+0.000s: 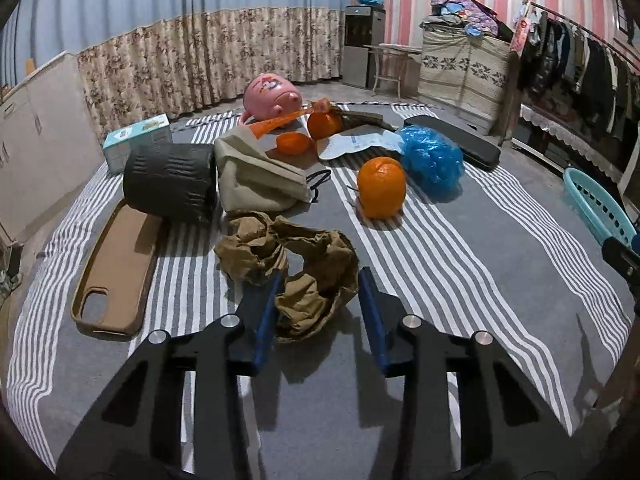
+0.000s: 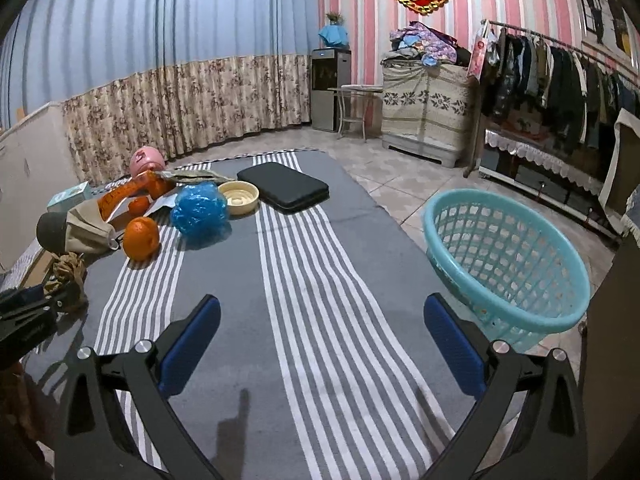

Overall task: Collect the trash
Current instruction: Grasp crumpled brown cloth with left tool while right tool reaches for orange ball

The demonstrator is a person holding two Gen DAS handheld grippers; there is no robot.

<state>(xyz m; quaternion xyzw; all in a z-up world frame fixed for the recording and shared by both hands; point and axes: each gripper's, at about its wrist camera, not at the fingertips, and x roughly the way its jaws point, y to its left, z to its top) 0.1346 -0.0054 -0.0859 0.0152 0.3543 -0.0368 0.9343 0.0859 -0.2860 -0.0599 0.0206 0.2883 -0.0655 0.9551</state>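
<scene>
A crumpled brown paper wad (image 1: 256, 248) lies on the grey striped cloth (image 1: 460, 280). My left gripper (image 1: 320, 273) is shut on its near part, with the blue pads pressing against it from both sides. In the right wrist view the same paper (image 2: 70, 268) and left gripper (image 2: 24, 312) show at the far left edge. My right gripper (image 2: 322, 299) is open wide above bare striped cloth, with nothing between its fingers. A teal plastic basket (image 2: 508, 256) stands just right of it, at the cloth's edge.
Behind the paper lie a dark roll (image 1: 170, 182), a beige face mask (image 1: 256, 176), an orange (image 1: 380, 188), a blue plastic bag (image 1: 432, 164), a brown phone case (image 1: 116, 264), a tissue box (image 1: 136, 140) and a black case (image 1: 452, 136). A cream bowl (image 2: 239, 196) sits farther back.
</scene>
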